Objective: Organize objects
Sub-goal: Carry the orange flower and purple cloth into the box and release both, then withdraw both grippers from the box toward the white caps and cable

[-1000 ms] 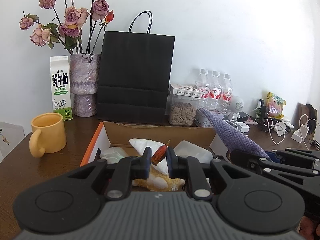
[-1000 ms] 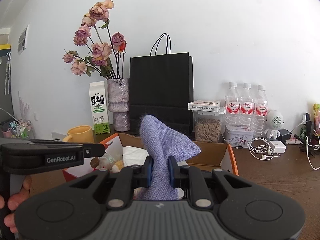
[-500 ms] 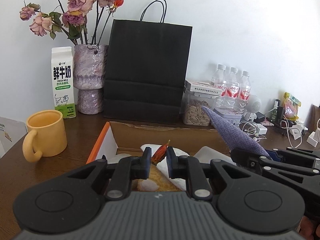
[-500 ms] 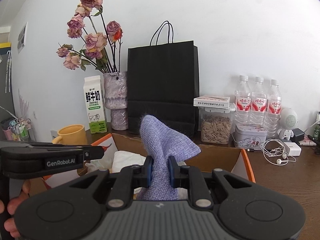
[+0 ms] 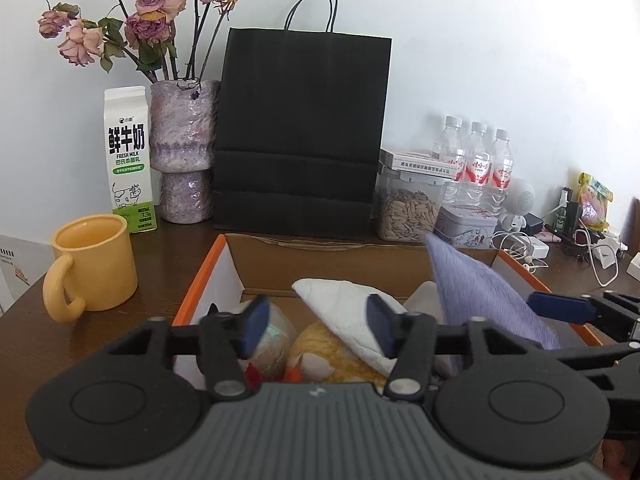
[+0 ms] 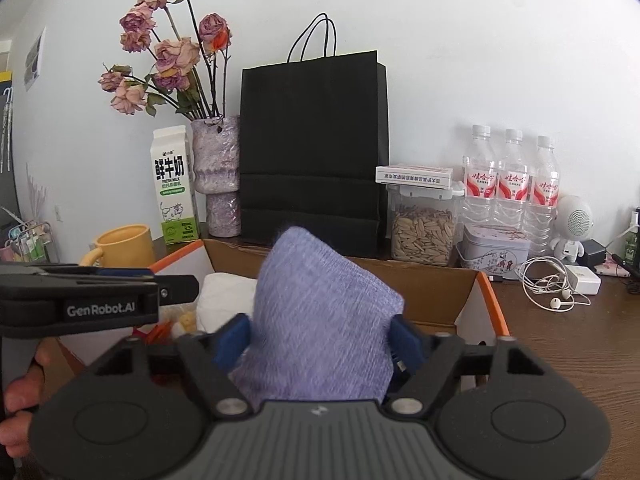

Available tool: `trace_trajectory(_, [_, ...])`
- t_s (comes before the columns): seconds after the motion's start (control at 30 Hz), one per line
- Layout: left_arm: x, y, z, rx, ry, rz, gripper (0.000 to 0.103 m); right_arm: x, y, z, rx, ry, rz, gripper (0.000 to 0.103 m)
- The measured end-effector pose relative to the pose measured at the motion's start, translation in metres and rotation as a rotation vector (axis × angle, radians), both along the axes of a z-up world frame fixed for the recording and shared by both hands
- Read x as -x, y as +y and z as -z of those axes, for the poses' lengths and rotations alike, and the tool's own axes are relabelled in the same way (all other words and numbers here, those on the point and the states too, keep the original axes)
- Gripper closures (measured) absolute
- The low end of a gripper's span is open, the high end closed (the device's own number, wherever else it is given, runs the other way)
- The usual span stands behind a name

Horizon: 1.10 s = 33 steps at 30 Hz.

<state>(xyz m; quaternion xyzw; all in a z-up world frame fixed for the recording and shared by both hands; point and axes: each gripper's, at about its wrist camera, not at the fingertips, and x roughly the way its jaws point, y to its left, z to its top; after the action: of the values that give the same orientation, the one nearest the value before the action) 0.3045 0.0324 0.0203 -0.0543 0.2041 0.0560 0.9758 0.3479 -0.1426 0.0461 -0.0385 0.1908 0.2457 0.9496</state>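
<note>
1. Here, at the far left, the yellow mug [image 5: 94, 264] stands on the dark wooden table [image 5: 24, 344], just outside the orange-edged cardboard box [image 5: 200, 284]. Behind it are a milk carton [image 5: 128, 160] and a mottled purple vase [image 5: 185, 152] of dried roses.
2. My left gripper [image 5: 314, 326] hangs over the left half of the box, and its jaws are opening. The blue pads [image 5: 253, 326] stand wide apart, with nothing pressed between them.
3. Below that gap, inside the box, lie a yellow plush toy [image 5: 324, 350] with an orange-red part showing at its lower edge, a crumpled white cloth [image 5: 344, 312] and a clear wrapped item [image 5: 272, 344].
4. Behind the box a black paper bag [image 5: 300, 132] stands against the wall.
5. My right gripper [image 6: 320, 340] is over the right half of the box, its jaws opening too. The purple fabric pouch [image 6: 320, 320] stands upright between the pads, its top leaning slightly left. The cloth is blurred and fills the gap from pad to pad; I cannot tell whether the pads touch its sides.
6. To the right sit a clear jar of seeds [image 6: 424, 232] with a flat white box on top, three water bottles [image 6: 512, 184], a small tin [image 6: 494, 252], and white earphones [image 6: 552, 284] beside a charger.
</note>
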Motion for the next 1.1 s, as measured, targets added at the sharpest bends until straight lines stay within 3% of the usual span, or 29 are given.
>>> trace_trajectory(0.03, [0.0,0.001,0.0,-0.003,-0.005,-0.019,0.001,0.002,0.0,0.0,0.006,-0.013,0.01,0.008])
trace_trajectory(0.07, [0.002,0.001,0.0,-0.008,-0.02,-0.042,0.0,0.002,0.0,0.0,0.013,-0.021,0.021,0.006])
trace_trajectory(0.13, [0.003,0.001,-0.001,-0.014,-0.032,-0.06,0.0,0.002,-0.001,0.0,0.021,-0.027,0.043,0.0])
trace_trajectory(0.5, [0.008,-0.004,0.003,-0.017,-0.047,-0.047,0.0,0.01,-0.009,0.002,0.029,-0.024,0.063,0.0])
trace_trajectory(0.83, [0.043,-0.007,0.008,-0.049,-0.121,-0.028,0.0,0.039,-0.024,0.002,0.047,-0.067,0.094,0.0])
trace_trajectory(1.1, [0.078,-0.008,0.014,-0.056,-0.124,-0.024,0.0,0.079,-0.039,0.01,0.063,-0.086,0.109,0.0])
